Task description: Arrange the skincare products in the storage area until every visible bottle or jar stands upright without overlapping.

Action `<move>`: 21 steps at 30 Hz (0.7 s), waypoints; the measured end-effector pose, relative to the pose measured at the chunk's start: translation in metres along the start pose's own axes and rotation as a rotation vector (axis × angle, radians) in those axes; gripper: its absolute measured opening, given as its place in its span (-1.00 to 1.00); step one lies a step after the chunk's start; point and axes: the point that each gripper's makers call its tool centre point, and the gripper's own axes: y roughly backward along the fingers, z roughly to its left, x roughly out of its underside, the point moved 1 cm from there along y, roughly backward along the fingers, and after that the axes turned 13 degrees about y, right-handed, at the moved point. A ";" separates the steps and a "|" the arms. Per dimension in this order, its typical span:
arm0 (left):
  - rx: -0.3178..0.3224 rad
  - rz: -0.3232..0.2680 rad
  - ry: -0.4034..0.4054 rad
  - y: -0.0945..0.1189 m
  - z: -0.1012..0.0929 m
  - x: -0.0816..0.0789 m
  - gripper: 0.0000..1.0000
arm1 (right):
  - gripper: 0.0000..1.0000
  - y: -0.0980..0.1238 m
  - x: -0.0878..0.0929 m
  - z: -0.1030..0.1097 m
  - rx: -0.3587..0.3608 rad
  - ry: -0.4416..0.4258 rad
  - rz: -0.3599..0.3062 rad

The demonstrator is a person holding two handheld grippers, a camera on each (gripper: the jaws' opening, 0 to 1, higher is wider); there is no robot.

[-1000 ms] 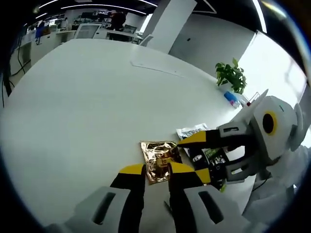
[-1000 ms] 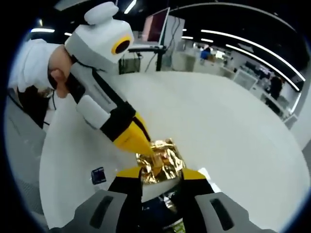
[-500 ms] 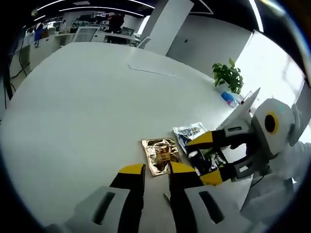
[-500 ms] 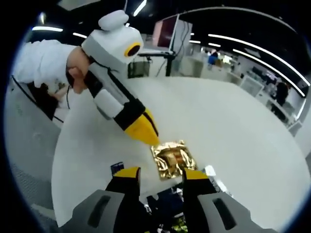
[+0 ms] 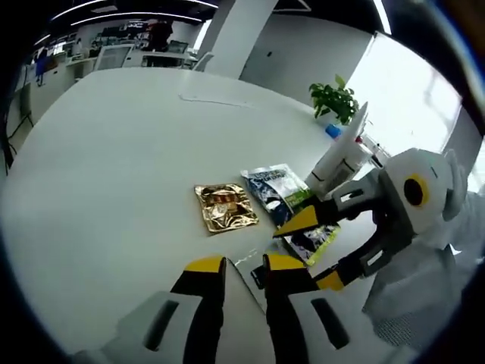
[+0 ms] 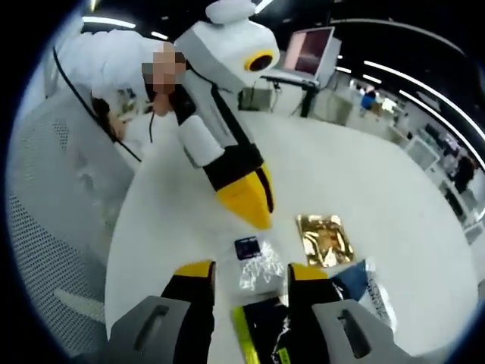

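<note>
A gold foil sachet [image 5: 225,207] [image 6: 326,239] lies flat on the white table [image 5: 114,167]. Beside it are a blue-and-white sachet [image 5: 274,186] [image 6: 371,292] and a dark sachet with green print [image 5: 314,236] [image 6: 265,334]. A small dark square sachet [image 6: 247,247] and a clear packet [image 6: 261,271] lie near the table edge. A white tube [image 5: 341,155] stands tilted behind the sachets. My left gripper [image 5: 245,265] [image 6: 254,208] is shut and holds nothing, hovering short of the gold sachet. My right gripper [image 6: 251,271] [image 5: 314,250] is open, its jaws either side of the dark sachet and above the clear packet.
A potted plant [image 5: 333,98] and a blue-capped bottle [image 5: 332,130] stand at the table's far side. A person in white sits at the near edge beside a mesh chair [image 6: 45,227]. A monitor [image 6: 307,53] stands beyond the table.
The left gripper's tip was on the crumpled gold sachet; it has drawn off and the sachet lies flat. Both grippers have pulled back towards the table edge.
</note>
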 end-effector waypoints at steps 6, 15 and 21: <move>0.004 0.033 0.003 -0.004 0.000 0.010 -0.73 | -0.40 -0.001 0.004 0.000 0.001 -0.001 0.014; 0.016 0.036 0.016 -0.012 -0.002 0.010 -0.73 | -0.43 -0.003 0.007 -0.010 0.017 -0.041 0.010; 0.023 0.027 0.024 -0.014 -0.007 0.008 -0.73 | -0.44 -0.003 0.006 -0.013 0.024 -0.048 0.009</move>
